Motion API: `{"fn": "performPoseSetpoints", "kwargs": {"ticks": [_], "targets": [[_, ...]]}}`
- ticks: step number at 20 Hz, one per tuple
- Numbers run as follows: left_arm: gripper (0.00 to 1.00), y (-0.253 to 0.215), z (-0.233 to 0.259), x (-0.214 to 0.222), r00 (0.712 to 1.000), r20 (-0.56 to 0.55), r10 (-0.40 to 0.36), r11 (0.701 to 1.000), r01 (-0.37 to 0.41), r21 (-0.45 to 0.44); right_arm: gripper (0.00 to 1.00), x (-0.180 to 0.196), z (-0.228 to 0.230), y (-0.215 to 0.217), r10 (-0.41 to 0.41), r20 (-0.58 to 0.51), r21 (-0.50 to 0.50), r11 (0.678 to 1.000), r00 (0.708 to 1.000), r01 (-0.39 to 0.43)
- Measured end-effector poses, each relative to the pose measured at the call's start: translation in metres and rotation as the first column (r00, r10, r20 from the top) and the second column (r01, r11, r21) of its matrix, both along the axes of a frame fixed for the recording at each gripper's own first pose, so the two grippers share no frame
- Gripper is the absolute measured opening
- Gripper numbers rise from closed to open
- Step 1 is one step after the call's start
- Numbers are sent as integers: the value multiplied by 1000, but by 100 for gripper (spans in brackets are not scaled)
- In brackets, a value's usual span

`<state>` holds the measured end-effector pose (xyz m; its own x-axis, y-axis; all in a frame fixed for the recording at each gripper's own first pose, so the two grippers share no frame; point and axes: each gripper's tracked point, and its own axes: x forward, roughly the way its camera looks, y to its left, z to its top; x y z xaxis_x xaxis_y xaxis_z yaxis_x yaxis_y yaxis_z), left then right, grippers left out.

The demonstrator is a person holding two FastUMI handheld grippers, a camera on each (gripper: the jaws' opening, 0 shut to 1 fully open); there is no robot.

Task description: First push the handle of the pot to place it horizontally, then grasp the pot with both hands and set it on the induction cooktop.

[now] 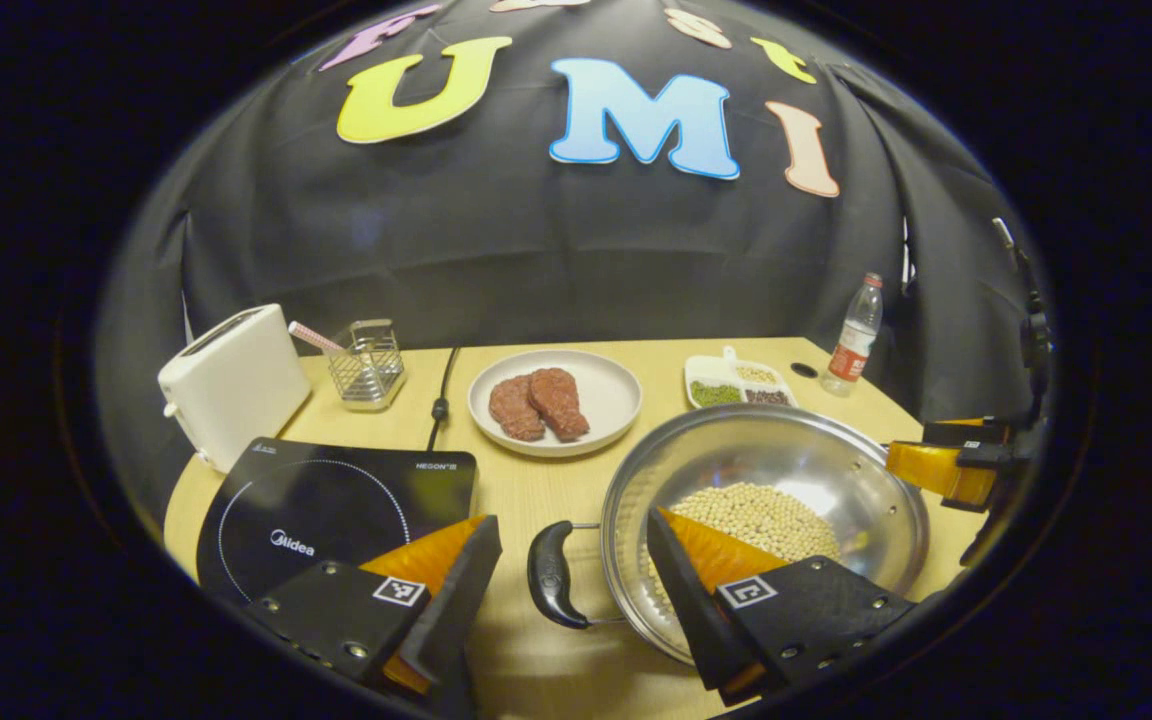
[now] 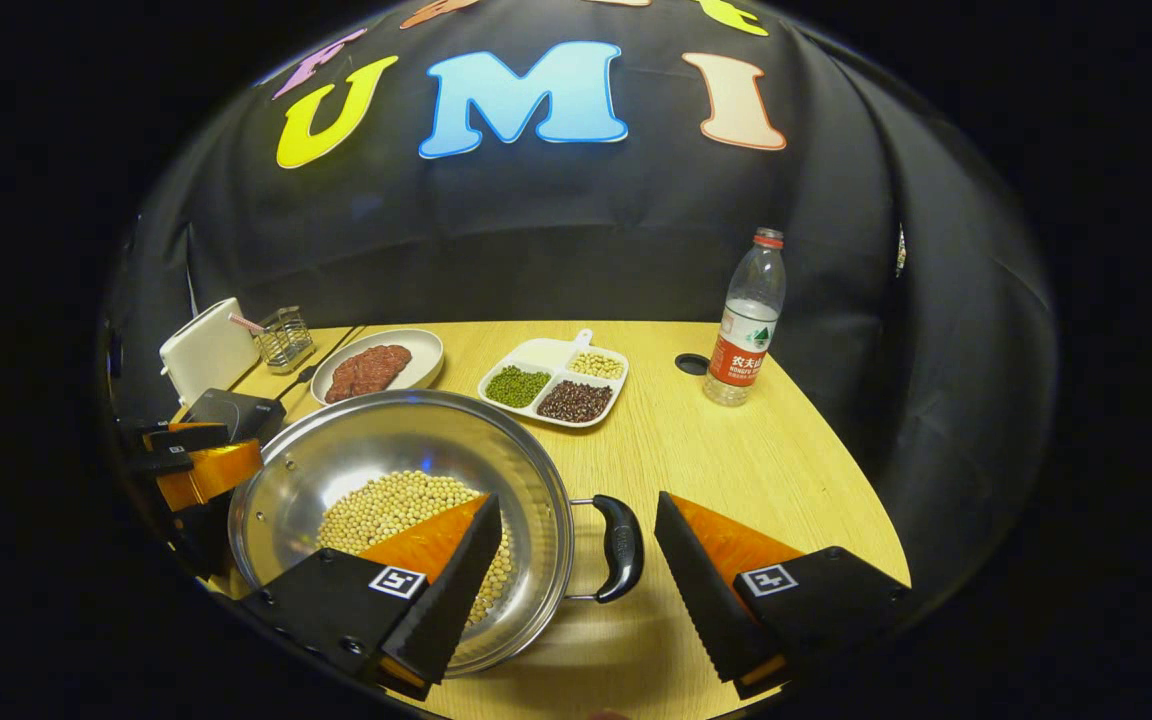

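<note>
A steel pot [image 1: 841, 465] [image 2: 376, 440] holding soybeans [image 1: 761, 515] [image 2: 386, 505] stands on the wooden table, a black handle on each side. In the left gripper view my left gripper [image 1: 571, 522] is open, its fingers straddling the pot's left handle [image 1: 548, 585], one finger over the pot's rim. My right gripper [image 2: 576, 500] is open the same way around the right handle [image 2: 621, 547]. The black induction cooktop [image 1: 336, 500] [image 2: 236, 410] lies left of the pot. Each view also shows the other gripper at the pot's far side, the right one [image 1: 951, 465] and the left one [image 2: 196, 465].
Behind the pot sit a white plate of raw meat [image 1: 556, 400] [image 2: 376, 368] and a divided dish of beans [image 1: 736, 385] [image 2: 554, 388]. A toaster [image 1: 234, 385], a wire holder [image 1: 368, 365] and the cooktop's cord [image 1: 441, 405] are at the back left. A water bottle [image 2: 746, 320] stands at the back right.
</note>
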<state>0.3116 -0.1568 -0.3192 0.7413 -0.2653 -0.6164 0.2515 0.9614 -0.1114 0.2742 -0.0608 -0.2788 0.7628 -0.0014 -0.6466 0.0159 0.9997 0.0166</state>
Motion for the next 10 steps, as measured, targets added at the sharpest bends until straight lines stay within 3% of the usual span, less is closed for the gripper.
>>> {"fn": "performPoseSetpoints", "kwargs": {"ticks": [5, 6, 8, 9, 10], "targets": [[90, -3, -20, -1, 999, -44, -4, 1000, 4, 11, 99, 3, -15, -2, -2, -30, -10, 1000, 1000, 2], [90, -4, -23, 1, 999, -52, -4, 1000, 5, 12, 94, 3, -17, -3, -3, -36, -12, 1000, 999, 3], [90, -4, -29, 1, 998, -68, -3, 1000, 4, 15, 94, 4, -22, -4, -6, -49, -15, 1000, 999, 5], [90, -4, -33, 1, 997, -80, -4, 1000, 5, 16, 99, 4, -25, -4, -7, -56, -16, 1000, 998, 6], [90, -4, -37, 0, 996, -93, -2, 1000, 4, 17, 94, 4, -27, -5, -9, -62, -18, 1000, 998, 8]]}}
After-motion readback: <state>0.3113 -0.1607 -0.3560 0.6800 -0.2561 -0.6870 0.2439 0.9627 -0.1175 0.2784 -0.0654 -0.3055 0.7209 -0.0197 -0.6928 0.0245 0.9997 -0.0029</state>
